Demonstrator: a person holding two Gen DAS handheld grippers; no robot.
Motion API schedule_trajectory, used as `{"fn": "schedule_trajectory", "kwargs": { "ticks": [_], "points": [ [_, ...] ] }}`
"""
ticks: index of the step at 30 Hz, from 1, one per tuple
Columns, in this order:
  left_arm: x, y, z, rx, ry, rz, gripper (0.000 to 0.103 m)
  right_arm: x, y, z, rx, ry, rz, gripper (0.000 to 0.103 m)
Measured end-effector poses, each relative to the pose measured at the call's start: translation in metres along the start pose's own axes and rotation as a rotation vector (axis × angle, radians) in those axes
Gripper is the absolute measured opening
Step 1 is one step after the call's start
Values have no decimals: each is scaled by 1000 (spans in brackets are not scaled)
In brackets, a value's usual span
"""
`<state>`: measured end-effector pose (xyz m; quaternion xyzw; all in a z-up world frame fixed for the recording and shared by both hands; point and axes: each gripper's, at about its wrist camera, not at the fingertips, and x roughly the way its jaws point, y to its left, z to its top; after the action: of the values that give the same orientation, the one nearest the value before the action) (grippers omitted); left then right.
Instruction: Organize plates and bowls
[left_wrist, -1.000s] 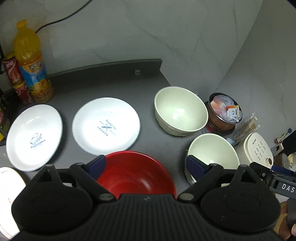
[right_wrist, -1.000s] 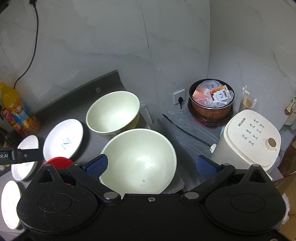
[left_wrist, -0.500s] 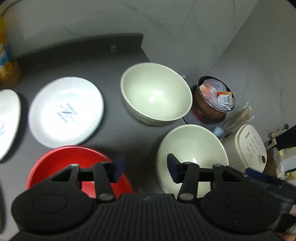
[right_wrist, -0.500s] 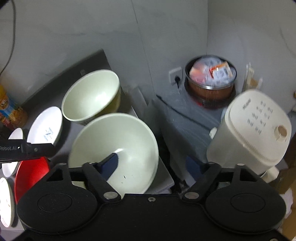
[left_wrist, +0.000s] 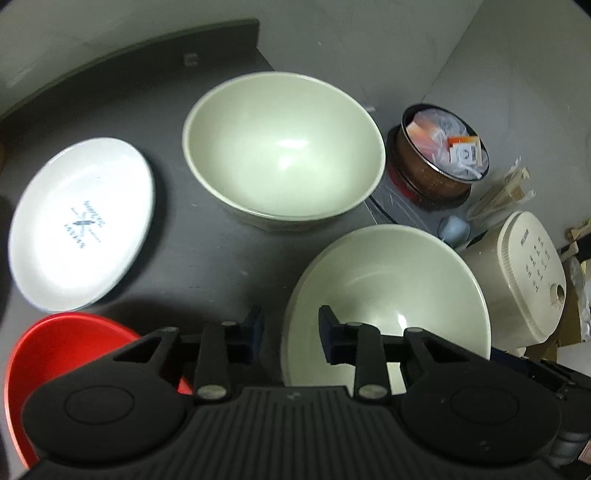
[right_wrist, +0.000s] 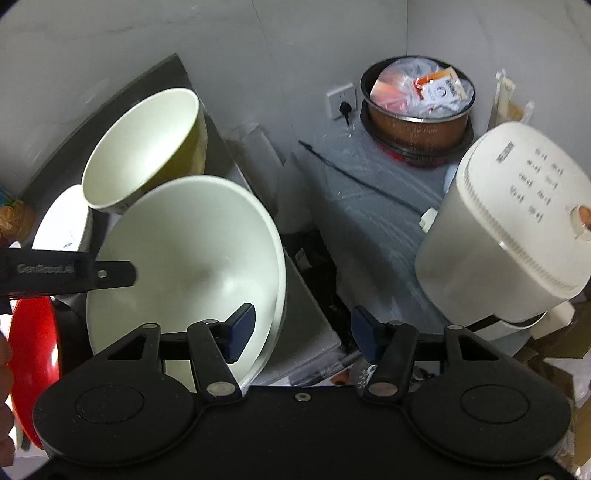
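Note:
Two pale green bowls stand on the dark counter: a near one and a far one. My left gripper is partly open and straddles the near bowl's left rim, not gripping it. My right gripper is partly open and straddles the same bowl's right rim, with the left finger inside the bowl. A red bowl sits at the lower left. A white plate lies to the left.
A copper pot full of packets and a white rice cooker stand to the right beyond the counter edge. A wall socket and cable are behind. The counter has a raised back edge.
Both grippers have narrowed from wide open and moved onto the near green bowl's rim, left from the red bowl toward the right, right gripper to the bowl's right edge.

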<state>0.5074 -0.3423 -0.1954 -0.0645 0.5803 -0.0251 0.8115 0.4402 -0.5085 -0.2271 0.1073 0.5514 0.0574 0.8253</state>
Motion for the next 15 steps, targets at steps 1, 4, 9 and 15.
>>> {"fn": "schedule_trajectory", "kwargs": {
  "ticks": [1,4,9,15],
  "points": [
    [5,-1,1,-3,16,-1,28,2,0,0,1,1,3,44],
    [21,-7,1,-23,71,42,19,9,-2,1,9,8,22,27],
    [28,-12,1,-23,74,36,11,9,3,4,-5,-16,-3,10],
    [10,-8,3,-38,48,-27,10,-11,0,3,18,-75,18,10]
  ]
}}
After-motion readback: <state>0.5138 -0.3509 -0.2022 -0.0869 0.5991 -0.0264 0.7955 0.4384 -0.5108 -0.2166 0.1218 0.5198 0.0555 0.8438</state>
